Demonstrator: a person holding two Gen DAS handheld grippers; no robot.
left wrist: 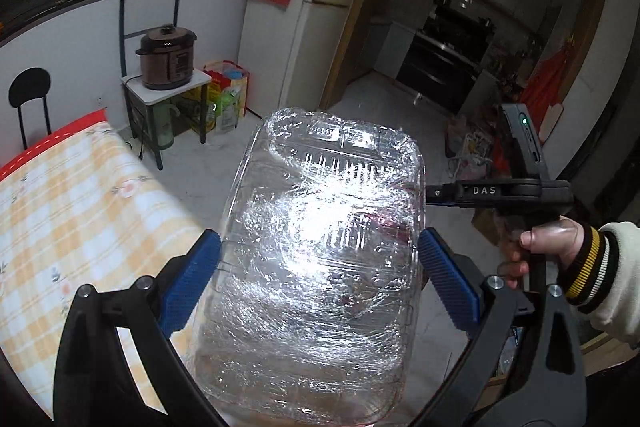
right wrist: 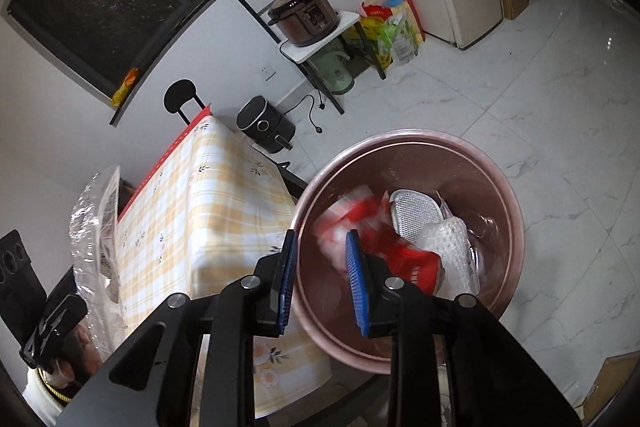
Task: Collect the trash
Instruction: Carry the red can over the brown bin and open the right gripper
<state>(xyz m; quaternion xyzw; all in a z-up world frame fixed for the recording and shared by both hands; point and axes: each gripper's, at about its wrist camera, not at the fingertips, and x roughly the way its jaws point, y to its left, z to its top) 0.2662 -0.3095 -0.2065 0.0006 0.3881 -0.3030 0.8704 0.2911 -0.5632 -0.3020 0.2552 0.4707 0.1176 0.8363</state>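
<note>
The left gripper is pinching a big clear plastic box. Its two blue pads press on the box's left and right sides. The box is long, and its long side runs away from the gripper, pointing far out into the room. It is held up in the air over the edge of the table with the yellow checked cloth.

The pink bin stands on the floor just to the right of that table. From the left gripper, the bin lies off to the right and lower down, past the table edge. I think the box has to swing that way next and be let go over the bin.

The right gripper is much nearer to the bin. It hangs right above the bin's near rim. Its fingers are spread a little, with a gap between the blue pads, and they hold nothing. A red and white wrapper shows blurry just under them, inside the bin, so it looks like it is dropping in. Other trash lies in the bin too: a grey mesh tray and some bubble wrap.

In the right gripper's view the clear box shows far over on the left, well apart from the bin.
</note>
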